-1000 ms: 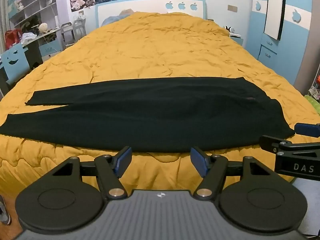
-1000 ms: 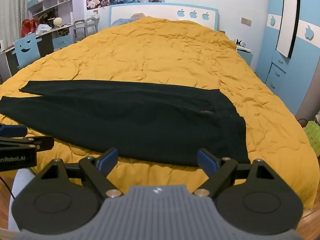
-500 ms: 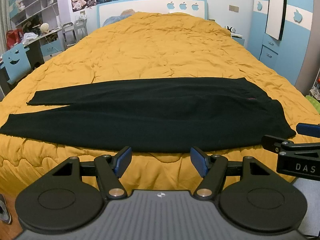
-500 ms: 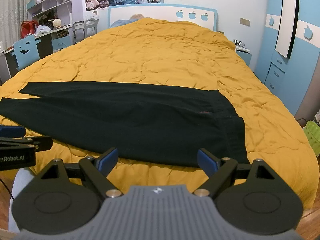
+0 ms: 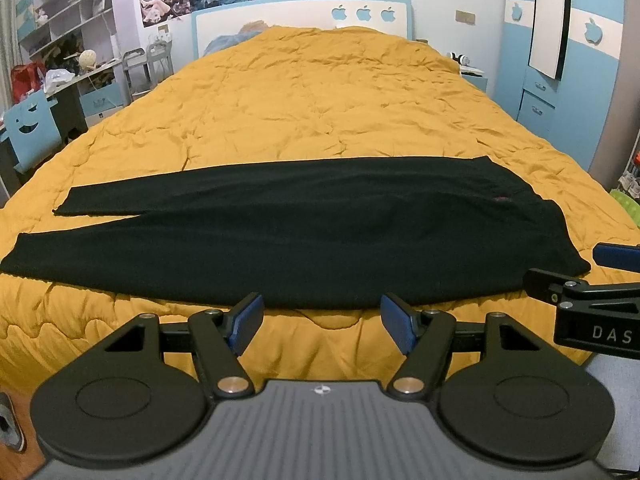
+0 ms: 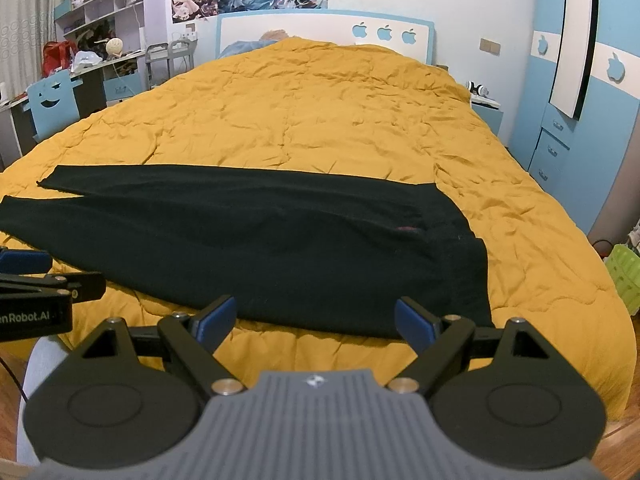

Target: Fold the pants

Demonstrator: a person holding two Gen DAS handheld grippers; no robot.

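Black pants (image 5: pixel 304 232) lie flat across the near end of the bed, waistband to the right, the two leg ends to the left; they also show in the right wrist view (image 6: pixel 260 240). My left gripper (image 5: pixel 322 320) is open and empty, just short of the pants' near edge around its middle. My right gripper (image 6: pixel 314 320) is open and empty, just short of the near edge by the waistband. Each gripper shows at the edge of the other's view.
The yellow quilt (image 5: pixel 320 104) covers the bed up to the white and blue headboard (image 5: pixel 304 12). A desk and shelves (image 5: pixel 60 60) stand at the left. Blue wardrobes (image 6: pixel 580 112) and a green basket (image 6: pixel 624 276) stand at the right.
Both views have shifted very slightly. The pants lie as before and both grippers stay open.
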